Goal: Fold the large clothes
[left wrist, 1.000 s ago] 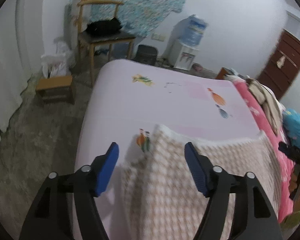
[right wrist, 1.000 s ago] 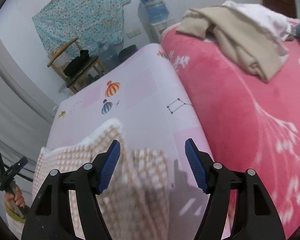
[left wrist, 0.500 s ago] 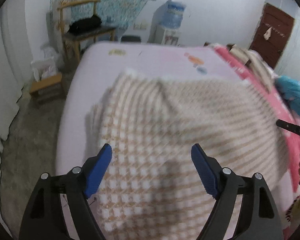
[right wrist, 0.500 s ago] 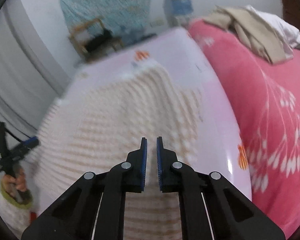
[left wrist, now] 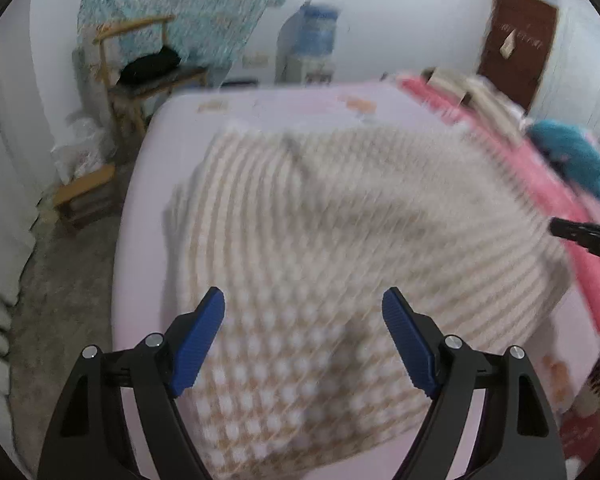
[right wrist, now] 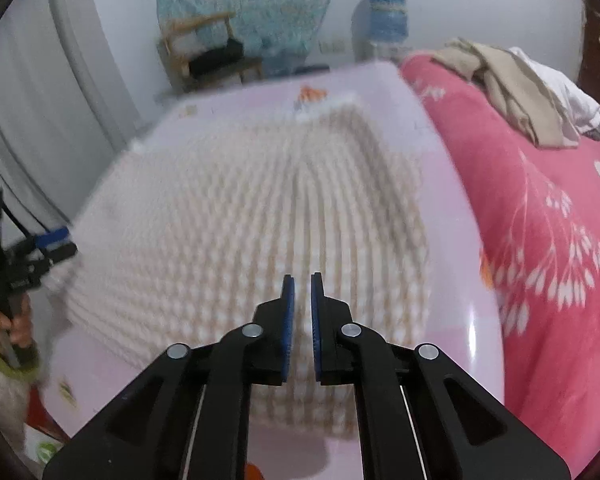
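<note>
Bed: covered in a pale lilac printed sheet, it fills most of both wrist views. Its near-left corner and left side border bare concrete floor; that strip is open along the bed's edge.

Pink floral blanket: takes the far side of the bed, its edge running alongside the lilac sheet. A heap of beige and white clothes lies on it toward the far end.

Checked garment: beige and white, plush, spread over the middle of the lilac sheet. Bare sheet shows on all sides; the margin toward the pink blanket is narrow, the margin at the far end wider. Its far corner lifts slightly. Motion blur hides the finer edges.

Room perimeter: wooden chair and low wooden stool stand off the bed's far-left corner, a water dispenser beyond the bed's end, a brown door at far right.

Left gripper: jaws set wide, nothing between the blue pads; the garment lies below them.

Right gripper: jaws closed to a thin slit. Nothing can be seen clamped between them, though the garment lies directly beneath and blur makes it uncertain.
</note>
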